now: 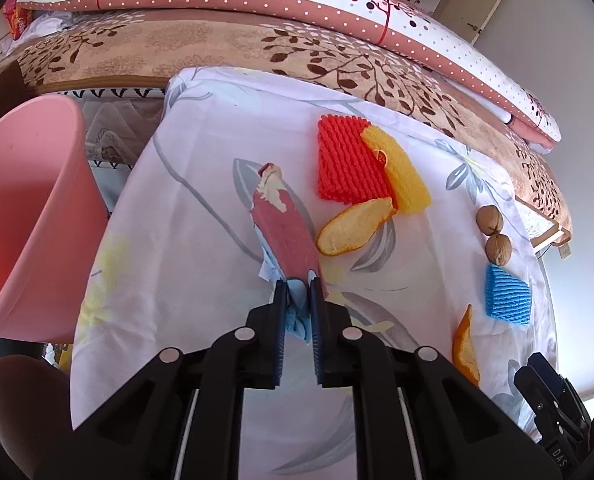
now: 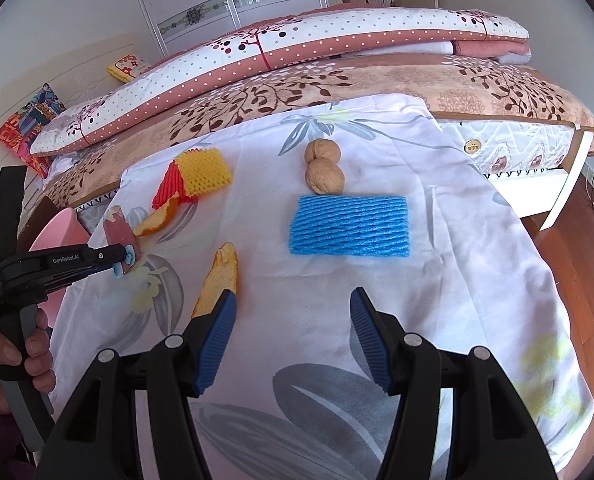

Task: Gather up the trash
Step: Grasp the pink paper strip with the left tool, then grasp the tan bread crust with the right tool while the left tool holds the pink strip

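Your left tongs (image 1: 298, 292) are clamped on the near, light-blue end of a maroon snack wrapper (image 1: 283, 224). The rest of it lies flat on the white floral cloth (image 1: 201, 184) and points away toward 12 o'clock. Gripping it by the tail makes sense, since it should lift clear without dragging the scraps beside it. The pink bin (image 1: 29, 216) stands at your 9 o'clock, just off the cloth's edge, so I judge the carry will be short.

Your right tongs (image 2: 293, 308) stand apart with nothing between the pads, low over bare cloth. At their 10 o'clock, one orange peel strip (image 2: 219, 280) lies just beside the left pad. I cannot tell whether they touch. At 12 o'clock, a little farther on, the blue foam net (image 2: 349, 226) lies flat and square to the open jaws, which makes it the likely next pick.

Just beyond the net two walnuts (image 2: 324, 166) touch each other, and the nearer one sits at the net's far edge. They may roll when you reach for them.

Farther out at 10 o'clock from the right tongs, the red foam net (image 1: 349, 164) lies partly under the yellow foam net (image 1: 397, 172). A second peel (image 1: 355, 226) rests against their near edge, close beside the wrapper. Lift straight up, or you may stir that pile.

Behind everything runs the bed (image 2: 377, 92) with its folded quilt (image 2: 297, 44).
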`<state>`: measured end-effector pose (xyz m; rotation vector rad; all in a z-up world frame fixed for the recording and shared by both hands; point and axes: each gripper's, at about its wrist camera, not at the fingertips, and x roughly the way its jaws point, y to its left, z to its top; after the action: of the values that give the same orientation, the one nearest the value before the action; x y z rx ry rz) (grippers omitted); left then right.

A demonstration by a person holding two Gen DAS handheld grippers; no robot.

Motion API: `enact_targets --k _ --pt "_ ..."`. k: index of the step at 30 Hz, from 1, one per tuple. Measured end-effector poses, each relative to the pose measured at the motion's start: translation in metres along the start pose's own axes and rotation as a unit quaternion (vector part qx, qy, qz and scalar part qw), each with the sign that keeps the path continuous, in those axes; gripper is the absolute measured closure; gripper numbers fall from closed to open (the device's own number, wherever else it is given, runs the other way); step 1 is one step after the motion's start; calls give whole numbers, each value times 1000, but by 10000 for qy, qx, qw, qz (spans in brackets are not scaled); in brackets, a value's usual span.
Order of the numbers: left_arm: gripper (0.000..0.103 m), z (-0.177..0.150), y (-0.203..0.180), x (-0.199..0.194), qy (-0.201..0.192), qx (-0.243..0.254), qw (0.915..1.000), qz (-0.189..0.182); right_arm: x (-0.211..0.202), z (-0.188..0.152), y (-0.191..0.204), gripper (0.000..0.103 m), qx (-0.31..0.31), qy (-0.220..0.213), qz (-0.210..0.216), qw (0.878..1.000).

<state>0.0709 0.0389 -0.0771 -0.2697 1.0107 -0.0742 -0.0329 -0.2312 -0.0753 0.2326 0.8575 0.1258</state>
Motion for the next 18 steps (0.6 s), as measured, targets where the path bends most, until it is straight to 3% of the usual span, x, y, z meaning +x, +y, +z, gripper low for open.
enact_targets --k 10,18 --pt "93 -17 1 -27 -300 369 9989 0 14 -1 31 45 -373 333 393 9980" --pt "93 -30 -9 -31 -377 728 9966 28 32 1 50 48 -564 571 257 9964"
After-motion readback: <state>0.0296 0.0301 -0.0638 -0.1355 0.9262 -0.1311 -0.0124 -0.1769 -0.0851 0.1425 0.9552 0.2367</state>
